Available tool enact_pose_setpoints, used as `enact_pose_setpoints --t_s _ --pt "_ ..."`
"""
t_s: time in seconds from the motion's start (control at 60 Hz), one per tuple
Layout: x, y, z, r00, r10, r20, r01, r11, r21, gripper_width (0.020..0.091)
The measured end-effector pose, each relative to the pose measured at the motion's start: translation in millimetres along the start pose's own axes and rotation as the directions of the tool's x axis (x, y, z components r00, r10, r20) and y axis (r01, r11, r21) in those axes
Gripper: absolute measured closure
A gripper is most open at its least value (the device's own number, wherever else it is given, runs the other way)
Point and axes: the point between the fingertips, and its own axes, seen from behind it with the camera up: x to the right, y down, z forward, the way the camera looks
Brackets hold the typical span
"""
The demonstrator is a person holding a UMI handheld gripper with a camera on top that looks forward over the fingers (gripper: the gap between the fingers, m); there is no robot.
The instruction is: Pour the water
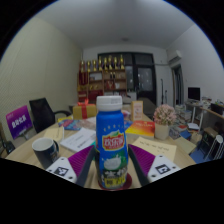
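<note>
The claw [113,172] is clamped on an upright blue-labelled bottle [112,140] with a white cap.

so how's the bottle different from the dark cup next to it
The bottle is tall, blue and white with a printed label and a white cap on; the cup is short, dark and open-topped. The bottle stands between the gripper fingers; the cup sits off to one side, outside them. Both stand upright on the table.

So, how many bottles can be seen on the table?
1. The bottle, with its blue cap, stands upright between the gripper fingers. The dark cup beside it is no bottle. Clutter beyond may hide others.
</note>
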Motion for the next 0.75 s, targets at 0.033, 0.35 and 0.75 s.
enact_pose_setpoints --t_s 0.033,0.35,0.75 --pt "2.3 6.3 -3.2 1.0 -0.006 -0.017 0.006 1.0 -0.026 0.025" --pt "-9.3 -14.1 -150.0 0.998 -0.061 -0.022 0.061 0.998 -0.014 0.0264" --pt "-38.4 -21.3 -341.3 0.998 -0.042 0.036 0.042 0.999 0.004 0.0262"
